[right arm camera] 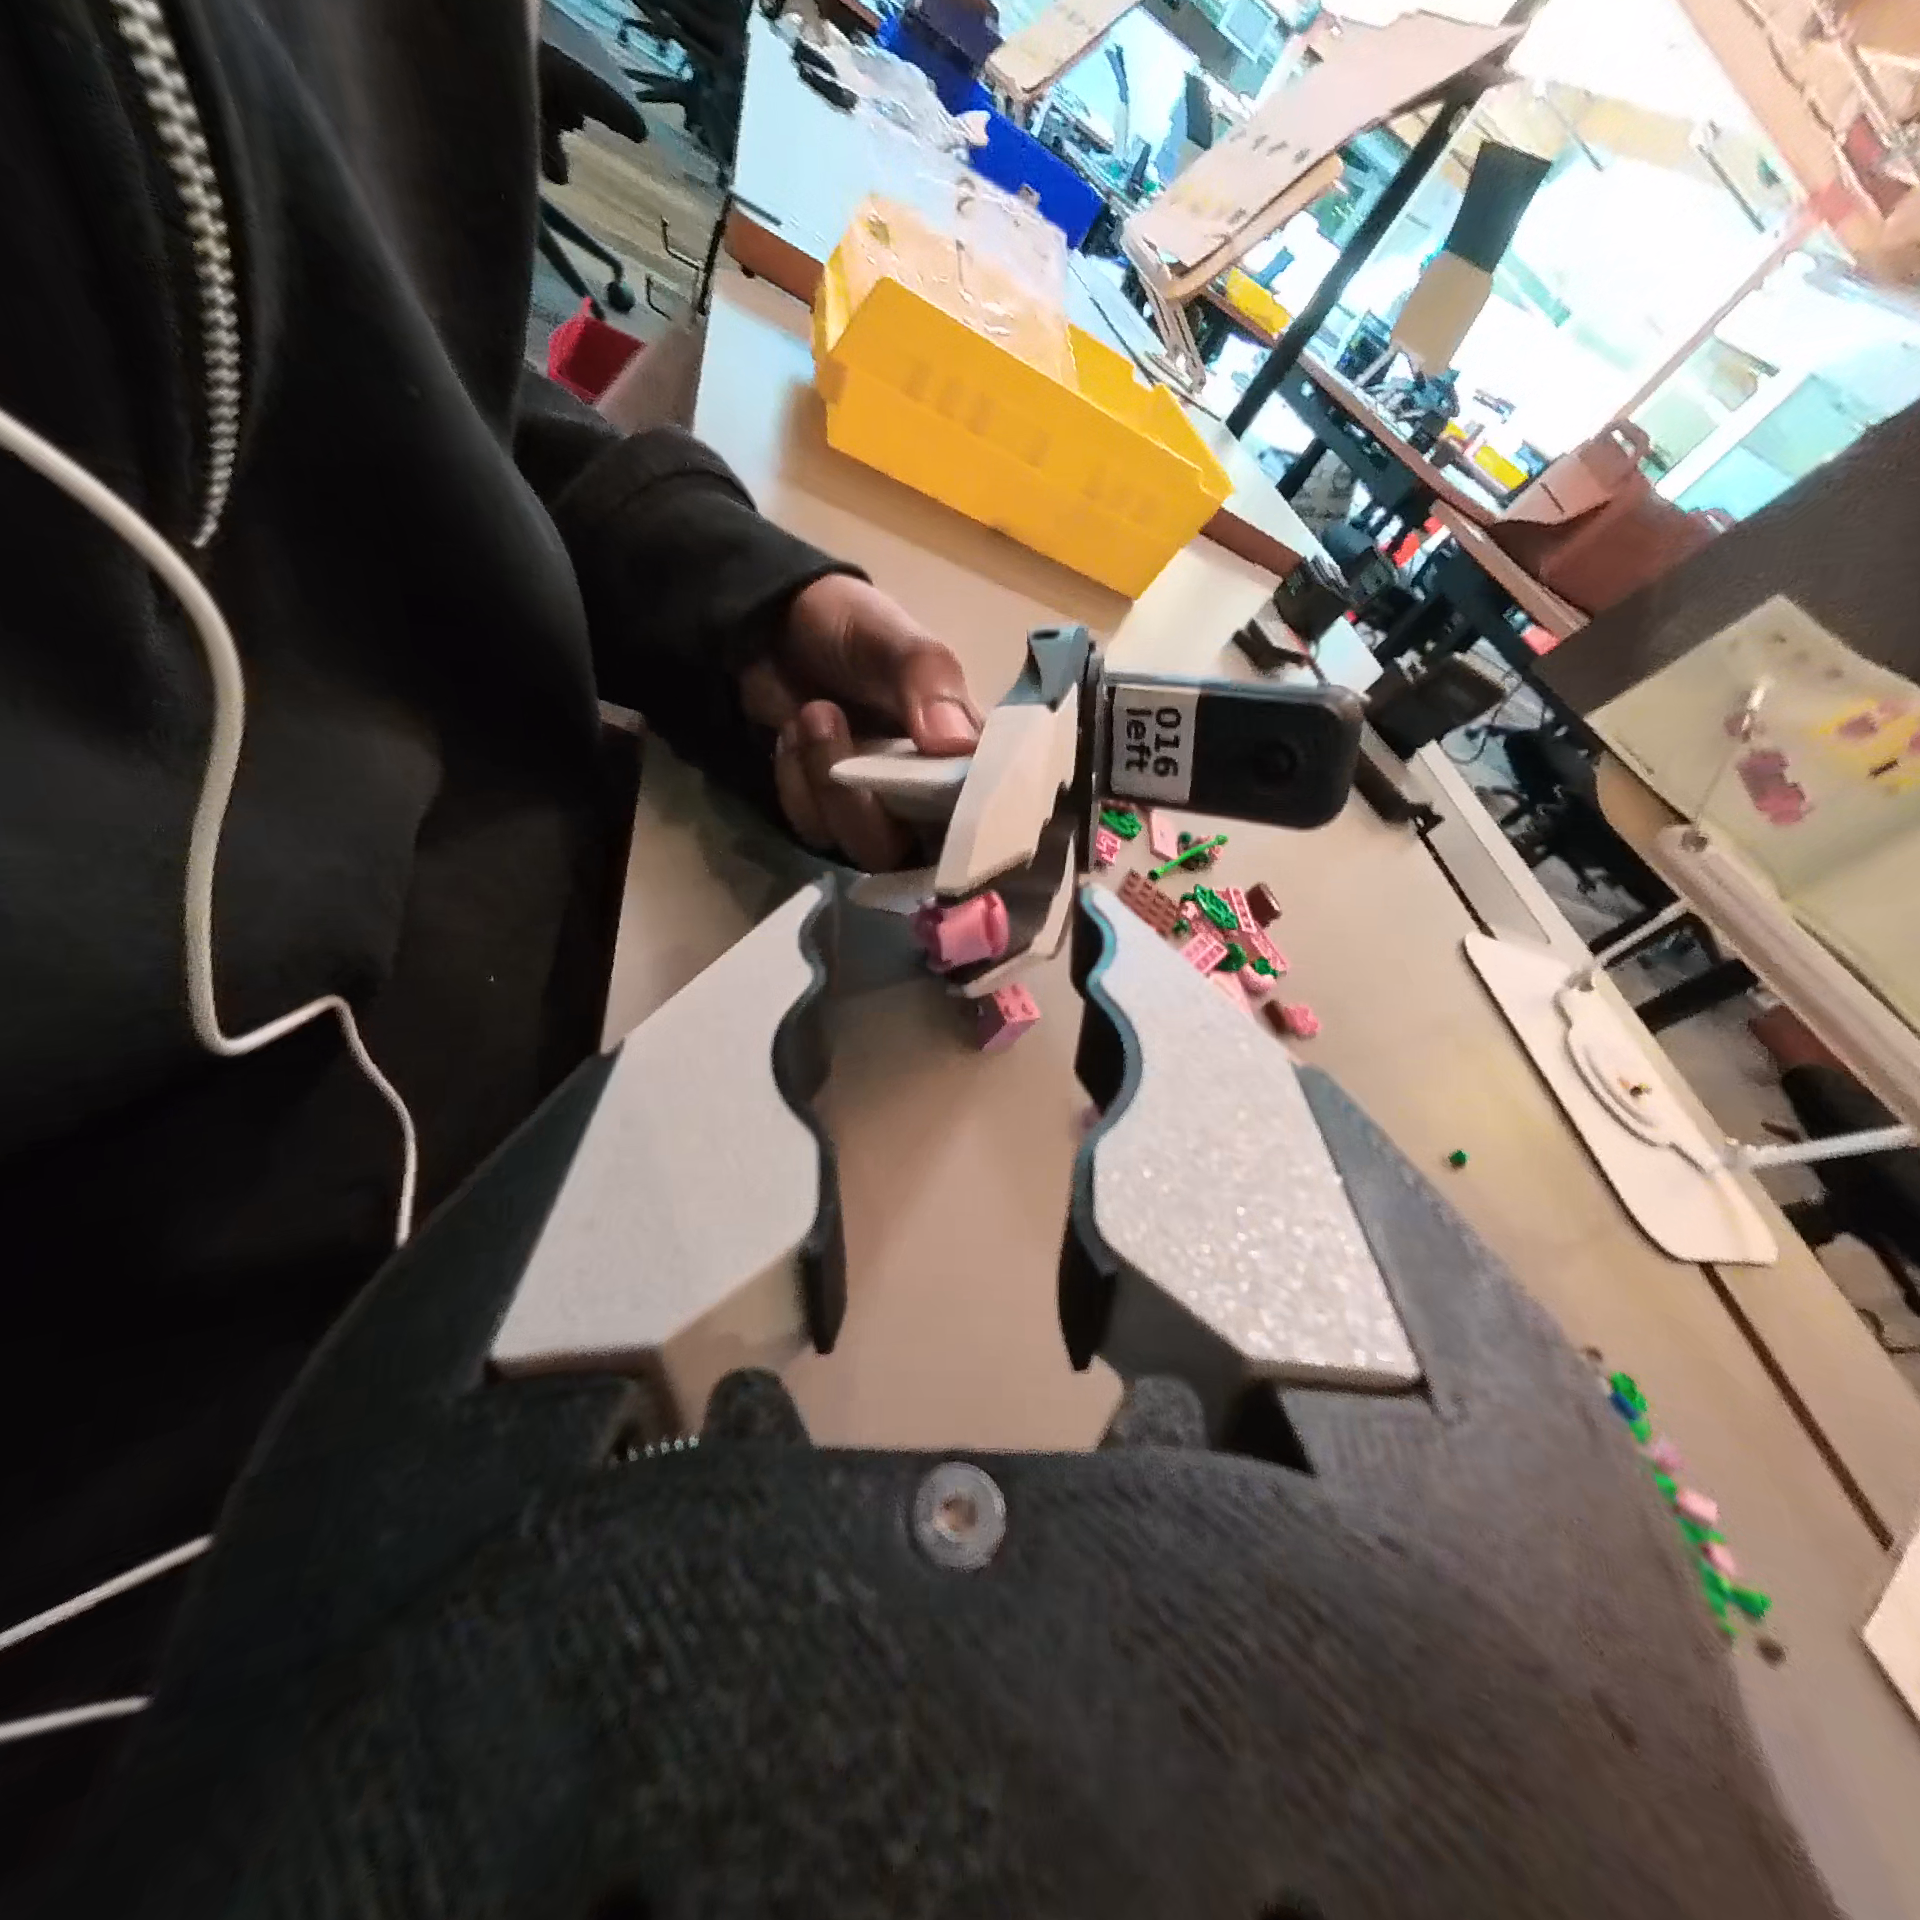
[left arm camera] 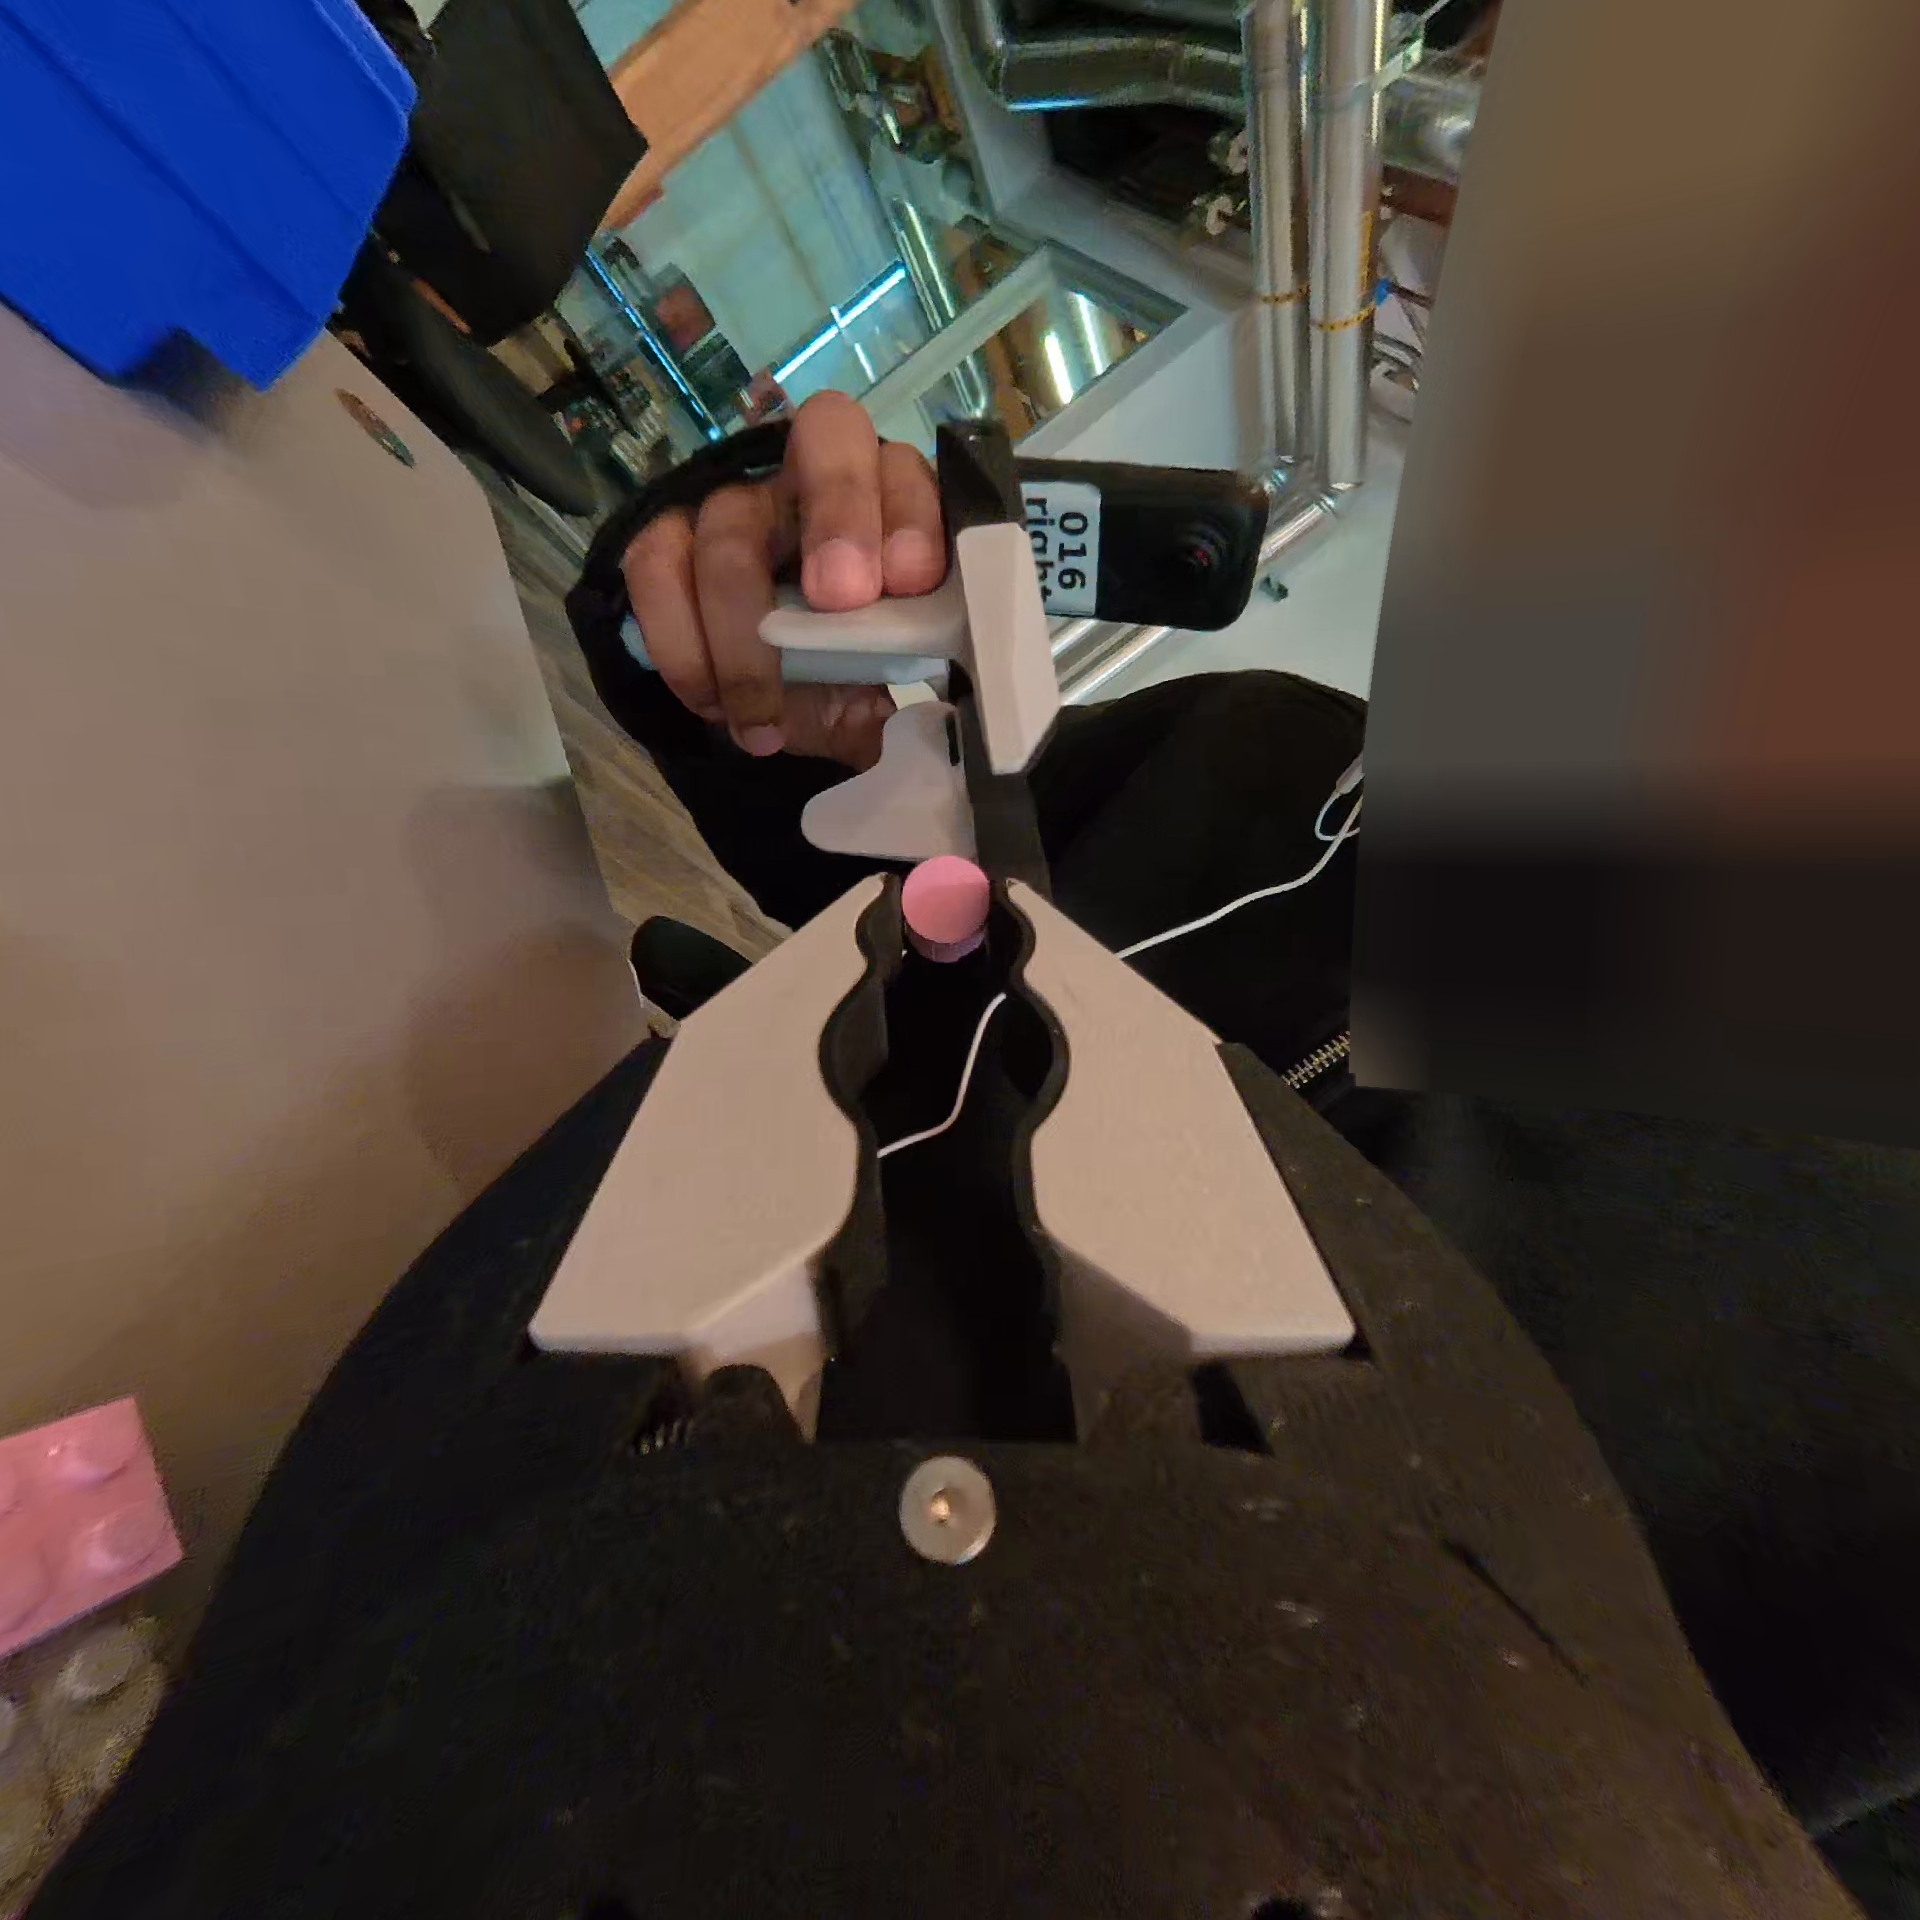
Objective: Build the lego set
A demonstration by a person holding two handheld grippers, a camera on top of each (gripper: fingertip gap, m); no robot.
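Left gripper: fingers clamped on a pink lego piece. Right gripper: fingers apart, empty. Loose lego bricks lie on the worktop at 1 o'clock.

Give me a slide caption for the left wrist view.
Left gripper pinches a pink piece near the right gripper.

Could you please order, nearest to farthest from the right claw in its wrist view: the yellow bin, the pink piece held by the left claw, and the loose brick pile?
1. Pink piece, just ahead of the tips.
2. Loose brick pile, ahead-right on the table.
3. Yellow bin, far back.
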